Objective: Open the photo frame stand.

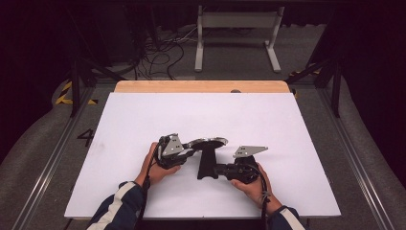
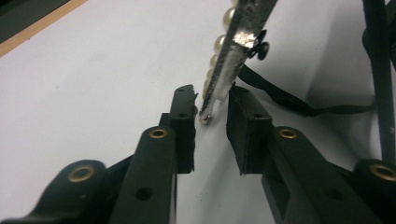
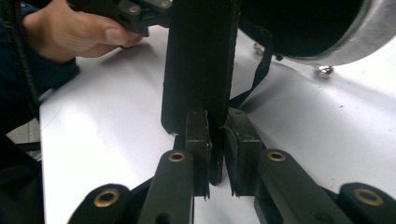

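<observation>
while the right gripper (image 3: pixel 217 140) fingers are pinching the black strap (image 3: pixel 198 65), the left gripper (image 2: pixel 212 112) fingers are clamping the pearl-edged silver piece (image 2: pixel 233 51) beyond the strap's far end.

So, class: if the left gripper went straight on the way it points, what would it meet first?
The silver rim, whose end sits between the jaws of the left gripper; whether it is gripped is unclear.
</observation>
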{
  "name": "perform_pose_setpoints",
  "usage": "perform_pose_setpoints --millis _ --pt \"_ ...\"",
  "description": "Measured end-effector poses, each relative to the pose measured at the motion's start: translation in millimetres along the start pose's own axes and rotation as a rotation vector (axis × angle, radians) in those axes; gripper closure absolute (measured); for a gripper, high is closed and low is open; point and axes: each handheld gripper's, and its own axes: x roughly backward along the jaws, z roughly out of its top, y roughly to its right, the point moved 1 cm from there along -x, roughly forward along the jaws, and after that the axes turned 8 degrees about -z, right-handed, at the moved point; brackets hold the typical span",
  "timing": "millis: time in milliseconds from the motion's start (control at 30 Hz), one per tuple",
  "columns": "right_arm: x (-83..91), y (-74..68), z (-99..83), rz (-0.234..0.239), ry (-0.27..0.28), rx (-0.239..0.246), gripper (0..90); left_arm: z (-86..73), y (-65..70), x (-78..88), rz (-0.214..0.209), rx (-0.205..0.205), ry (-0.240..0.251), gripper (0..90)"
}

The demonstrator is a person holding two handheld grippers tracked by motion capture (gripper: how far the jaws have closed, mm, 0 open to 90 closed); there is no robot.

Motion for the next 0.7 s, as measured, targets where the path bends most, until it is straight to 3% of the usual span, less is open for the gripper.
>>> perform_pose_setpoints --millis 233,700 --pt "0.1 -1.0 -0.9 0.007 -0.002 0.002 82.3 1.0 0.7 -1.0 0.019 -0.025 -0.02 75.6" --pt "1.2 0.2 -1.8 -0.004 -0.003 -0.003 82.7 0.8 0.4 -1.9 0.043 -0.021 -0.032 76.8"
